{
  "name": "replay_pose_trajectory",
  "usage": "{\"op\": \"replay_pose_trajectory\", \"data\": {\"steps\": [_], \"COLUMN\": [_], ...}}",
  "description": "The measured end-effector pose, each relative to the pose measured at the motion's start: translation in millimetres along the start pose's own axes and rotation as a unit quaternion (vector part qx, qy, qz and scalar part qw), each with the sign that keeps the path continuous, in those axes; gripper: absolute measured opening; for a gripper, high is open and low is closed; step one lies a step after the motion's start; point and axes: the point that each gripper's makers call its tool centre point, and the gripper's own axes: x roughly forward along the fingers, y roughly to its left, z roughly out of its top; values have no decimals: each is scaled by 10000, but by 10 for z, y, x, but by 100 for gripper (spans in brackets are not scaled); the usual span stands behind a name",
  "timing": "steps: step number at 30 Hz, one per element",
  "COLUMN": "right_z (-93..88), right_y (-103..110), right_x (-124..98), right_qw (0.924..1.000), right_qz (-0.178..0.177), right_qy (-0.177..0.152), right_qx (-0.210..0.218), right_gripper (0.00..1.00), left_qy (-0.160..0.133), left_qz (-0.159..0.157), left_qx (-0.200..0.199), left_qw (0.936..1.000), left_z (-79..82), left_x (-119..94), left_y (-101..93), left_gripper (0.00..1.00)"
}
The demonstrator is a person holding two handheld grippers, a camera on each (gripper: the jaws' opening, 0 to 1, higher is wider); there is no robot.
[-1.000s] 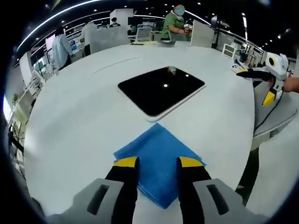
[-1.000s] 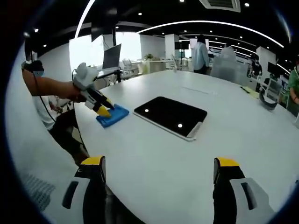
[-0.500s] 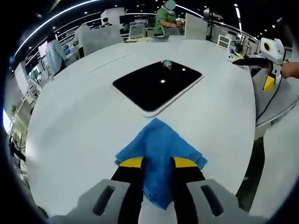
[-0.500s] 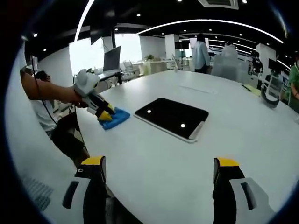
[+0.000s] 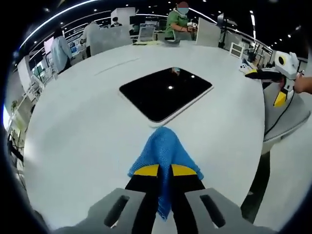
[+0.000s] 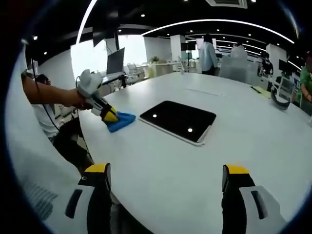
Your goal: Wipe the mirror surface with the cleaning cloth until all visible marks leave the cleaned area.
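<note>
The task stands at its start, as I judge it: the cloth is gripped, but no wiping of the mirror has begun, so the whole cleaning is left to do.

The white bench (image 5: 73, 126) is the largest thing, round-edged and bare apart from the task's things. At its middle lies the mirror (image 5: 165, 92), flat, a dark rounded rectangle with a pale rim, at 12 o'clock from the left gripper (image 5: 165, 170) in the left gripper view. Its face reflects a few ceiling lights as bright dots; any marks on it are too small to tell. In the right gripper view the mirror (image 6: 178, 120) lies at 12 o'clock, well apart from the right gripper (image 6: 165, 178), whose jaws stand wide with nothing between them, hovering over the near edge of the bench.

The blue cloth (image 5: 165, 148) is pinched between the left gripper's narrow jaws and bunched into a peak that points at the mirror, its tip just short of the mirror's near rim. In the right gripper view the cloth (image 6: 122, 120) sits at 10 o'clock, to the mirror's left, with the left gripper (image 6: 109, 116) on it.
</note>
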Motion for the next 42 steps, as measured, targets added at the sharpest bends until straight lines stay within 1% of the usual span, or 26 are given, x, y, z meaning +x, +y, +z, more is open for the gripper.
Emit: {"op": "replay_pose_trajectory", "data": {"steps": [2,5,9,13,16,21,23,28,34,39,42], "right_z": [-7,-19,-14,15,20,50,64,92,107,102,110], "right_y": [14,22,35,20,6,-4,-3,25,53,74,79], "right_x": [-1,1,1,-16,-19,-30,-31,-31,-29,-23,-12], "right_qw": [10000,10000,10000,10000,10000,10000,9999,9998,9998,9998,9999], "right_qz": [2,16,34,6,-14,-32,-35,4,59,98,100], "right_qy": [0,13,21,-20,-26,-59,-79,-91,-91,-62,-57], "right_qx": [-21,-59,-75,-73,-66,-56,-70,-165,-163,-156,-127], "right_gripper": [95,95,95,95,95,95,95,95,95,96,96], "left_qy": [-29,-135,-189,-319,-390,-496,-517,-511,-482,-515,-501], "left_qz": [-17,-8,25,-31,-27,-106,-89,-53,-9,2,65], "left_qx": [9,37,27,-199,-204,-384,-326,-311,-209,-343,-318], "left_qw": [10000,9999,9998,9993,9990,9980,9981,9982,9986,9981,9982], "left_z": [72,224,314,453,575,774,835,938,1042,1137,1171], "left_x": [-10,2,54,113,161,290,337,461,556,605,646], "left_y": [-4,26,68,85,98,135,147,197,284,394,450], "left_gripper": [5,5,5,5,5,5,5,5,5,5,5]}}
